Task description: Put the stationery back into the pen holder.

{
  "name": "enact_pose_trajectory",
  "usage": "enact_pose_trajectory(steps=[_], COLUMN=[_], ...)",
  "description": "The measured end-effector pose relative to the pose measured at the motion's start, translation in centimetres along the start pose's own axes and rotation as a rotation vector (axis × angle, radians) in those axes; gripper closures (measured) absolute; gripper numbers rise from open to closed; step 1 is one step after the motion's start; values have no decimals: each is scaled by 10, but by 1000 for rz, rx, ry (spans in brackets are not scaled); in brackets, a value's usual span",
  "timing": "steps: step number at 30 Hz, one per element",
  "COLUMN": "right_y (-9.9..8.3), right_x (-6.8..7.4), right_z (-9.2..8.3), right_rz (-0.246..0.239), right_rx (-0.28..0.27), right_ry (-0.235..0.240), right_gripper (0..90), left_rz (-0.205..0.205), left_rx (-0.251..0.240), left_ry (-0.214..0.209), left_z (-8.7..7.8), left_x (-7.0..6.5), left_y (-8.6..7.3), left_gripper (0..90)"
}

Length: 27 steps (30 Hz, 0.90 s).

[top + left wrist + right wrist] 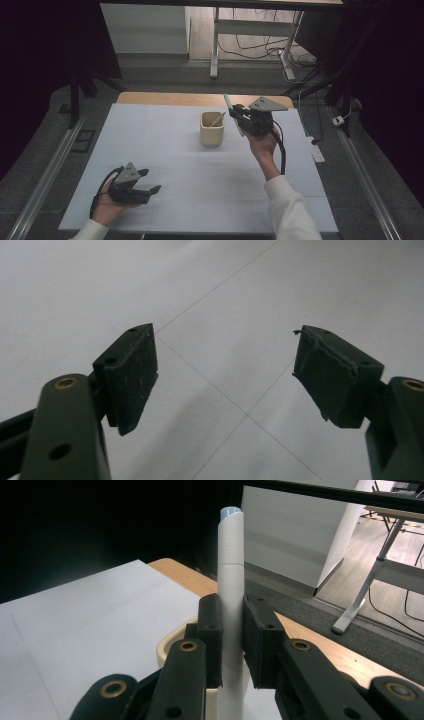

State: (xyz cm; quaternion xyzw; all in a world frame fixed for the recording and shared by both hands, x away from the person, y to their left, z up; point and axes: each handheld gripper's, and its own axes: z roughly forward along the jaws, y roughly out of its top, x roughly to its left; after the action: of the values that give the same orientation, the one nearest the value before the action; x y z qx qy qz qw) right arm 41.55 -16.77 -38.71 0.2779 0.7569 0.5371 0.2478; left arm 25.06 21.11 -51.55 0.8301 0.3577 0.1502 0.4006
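Right gripper (231,645) clamps white pen (231,570) mid-barrel beside cup (212,129); light, stiff, slick. Left gripper (225,375) gapes empty.

Wooden table (150,98), white sheet (165,165) covering it, cream cup (212,129) standing on sheet

A: What does the person wear?

B: White long sleeves; one cuff shows at the lower left of the high view, the other sleeve (295,212) at the lower right.

A: And the left tool (150,181)?

B: Black, with a grey three-cornered plate on top and a black cable looping behind the hand. Its jaws carry flat, scuffed black pads (132,375), one frayed at the edge, on dark arms with brass-ringed pivot holes.

A: The right tool (236,116)?

B: The same make: grey plate, black cable, brass-ringed pivots.
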Motion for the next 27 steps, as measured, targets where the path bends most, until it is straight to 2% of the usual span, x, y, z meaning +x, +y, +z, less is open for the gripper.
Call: enact_pose_trajectory(steps=[7, 14, 19, 27], right_y=[6, 18, 24, 22], right_x=[4, 9, 9, 9], right_z=[18, 36, 49, 67], right_rz=[7, 6, 32, 68], right_rx=[-10, -27, -45, -45], right_ry=[-13, -4, 2, -3], right_gripper=[777, 776, 777, 776], left_rz=[-7, -19, -27, -31], left_rx=[-19, -25, -31, -38], left_ry=[-4, 0, -2, 1], left_z=[-1, -2, -3, -4], left_x=[3, 7, 8, 10], left_y=[1, 0, 0, -1], left_gripper=[254, 254, 254, 254])
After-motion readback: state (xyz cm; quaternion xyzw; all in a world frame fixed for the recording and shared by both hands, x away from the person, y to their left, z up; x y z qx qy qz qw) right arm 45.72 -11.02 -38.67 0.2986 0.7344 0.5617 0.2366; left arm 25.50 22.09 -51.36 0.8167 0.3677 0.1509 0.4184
